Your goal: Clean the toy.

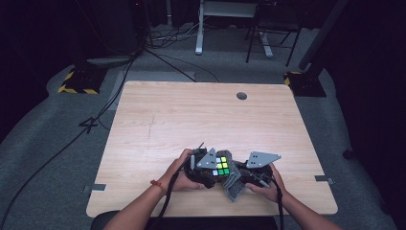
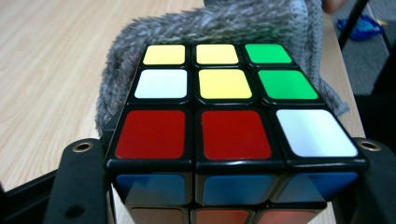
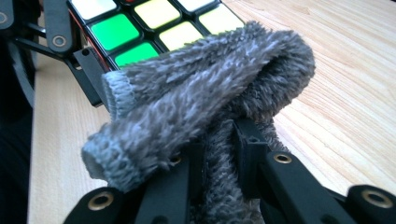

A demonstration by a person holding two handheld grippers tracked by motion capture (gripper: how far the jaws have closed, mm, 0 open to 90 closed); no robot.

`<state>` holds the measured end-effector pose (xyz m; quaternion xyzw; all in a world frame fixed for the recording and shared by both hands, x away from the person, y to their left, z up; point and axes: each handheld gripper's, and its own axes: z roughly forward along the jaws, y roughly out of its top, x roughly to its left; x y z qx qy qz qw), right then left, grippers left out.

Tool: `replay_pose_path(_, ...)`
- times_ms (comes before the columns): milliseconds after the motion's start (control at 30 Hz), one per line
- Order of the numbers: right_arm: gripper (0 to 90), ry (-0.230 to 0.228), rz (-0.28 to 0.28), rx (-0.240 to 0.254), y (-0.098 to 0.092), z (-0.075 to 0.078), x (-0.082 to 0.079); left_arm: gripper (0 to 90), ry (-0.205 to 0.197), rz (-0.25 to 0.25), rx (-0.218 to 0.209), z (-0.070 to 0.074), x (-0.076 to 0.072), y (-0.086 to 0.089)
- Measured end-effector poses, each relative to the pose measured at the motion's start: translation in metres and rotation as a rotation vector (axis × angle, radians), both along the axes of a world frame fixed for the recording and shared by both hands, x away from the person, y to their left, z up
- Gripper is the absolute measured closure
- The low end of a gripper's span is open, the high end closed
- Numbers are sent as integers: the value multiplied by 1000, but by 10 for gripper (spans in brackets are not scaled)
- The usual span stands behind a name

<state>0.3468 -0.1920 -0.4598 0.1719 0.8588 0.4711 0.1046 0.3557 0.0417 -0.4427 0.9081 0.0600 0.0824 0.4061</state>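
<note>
A scrambled puzzle cube (image 1: 221, 166) is held just above the wooden table (image 1: 191, 115) near its front edge. My left gripper (image 2: 226, 146) is shut on the cube (image 2: 224, 84), one black jaw on each side; its top face shows yellow, green, white and red tiles. A grey fuzzy cloth (image 2: 210, 25) lies against the cube's far side. My right gripper (image 3: 219, 144) is shut on this cloth (image 3: 201, 93), which is bunched and folded over its jaws and touches the cube (image 3: 154, 23). In the high view the left gripper (image 1: 210, 171) and right gripper (image 1: 239, 176) meet at the cube.
The table has a round cable hole (image 1: 242, 96) at the back. The front edge (image 1: 210, 213) runs just below the hands. Cables (image 1: 110, 96) and stand bases (image 1: 79, 81) lie on the grey floor around the table.
</note>
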Motion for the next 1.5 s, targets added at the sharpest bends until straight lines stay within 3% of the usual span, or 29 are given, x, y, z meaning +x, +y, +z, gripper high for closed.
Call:
replay_pose_path(100,780,-44,1,-35,3,2,-4,330,25,-21,-3,-3,3,1)
replay_pose_path(233,780,-82,-7,-68,6,2,-6,326,25,-7,18,-5,3,0)
replay_pose_path(400,780,-82,-11,-76,7,0,-7,324,23,10,58,-6,3,-3)
replay_pose_path(567,780,-77,-6,-70,5,0,-7,293,84,30,71,-11,7,-4)
replay_pose_path(633,781,-69,8,-51,5,0,-7,303,46,25,134,-14,5,-8)
replay_pose_path(733,782,-92,23,-61,8,3,-10,333,11,21,163,-18,0,-12)
replay_pose_path(900,782,-77,14,-59,4,0,-6,333,10,23,145,-17,1,-12)
replay_pose_path(1033,782,-70,11,-107,5,-5,-5,333,9,28,101,-11,2,-7)
replay_pose_path(1133,782,-26,8,-159,3,-15,1,334,16,35,33,-3,4,0)
replay_pose_path(1233,781,9,9,-146,1,-17,5,333,19,31,-8,2,4,4)
replay_pose_path(1300,781,6,12,-122,2,-13,4,333,8,24,13,1,2,3)
replay_pose_path(1433,781,-41,5,-86,2,0,-1,333,0,28,42,-2,1,-1)
replay_pose_path(1500,781,-48,9,-45,1,6,-3,333,-13,29,85,-6,0,-5)
